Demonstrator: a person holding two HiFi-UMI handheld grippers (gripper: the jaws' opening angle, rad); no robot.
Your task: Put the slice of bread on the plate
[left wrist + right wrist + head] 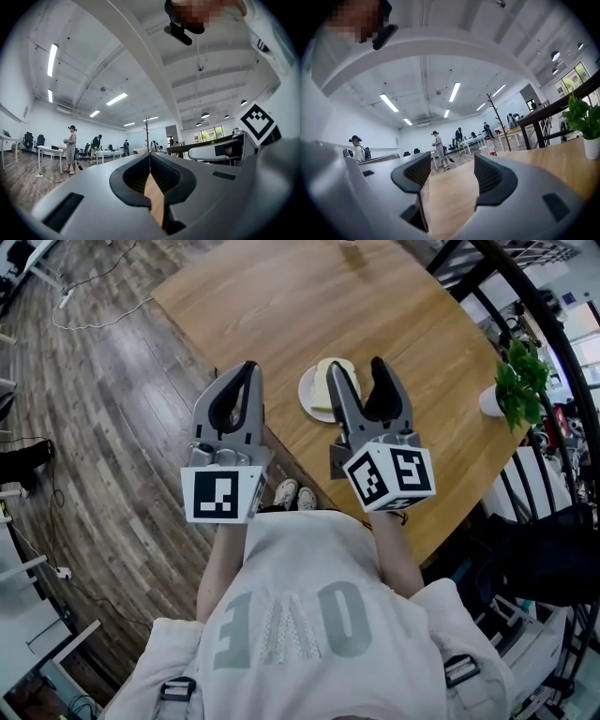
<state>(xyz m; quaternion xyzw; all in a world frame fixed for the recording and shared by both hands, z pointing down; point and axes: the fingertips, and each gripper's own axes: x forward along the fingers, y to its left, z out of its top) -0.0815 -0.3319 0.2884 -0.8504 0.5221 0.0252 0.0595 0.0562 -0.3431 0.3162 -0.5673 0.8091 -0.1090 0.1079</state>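
Observation:
A pale slice of bread [333, 379] lies on a small white plate [307, 397] on the wooden table [281, 306]. My right gripper [357, 366] is held above the near side of the plate, open, with nothing between its fingers. In the right gripper view the right gripper [452, 164] shows only bare tabletop in its gap; the plate is hidden there. My left gripper [247, 369] hangs over the table's left edge, shut and empty. In the left gripper view the left gripper [150, 157] has its jaws meeting.
A potted green plant [518, 381] [582, 119] stands at the table's right edge. Black railings [553, 324] run along the right. A bottle [491, 146] stands on the far table end. People and desks [70, 150] are in the room beyond.

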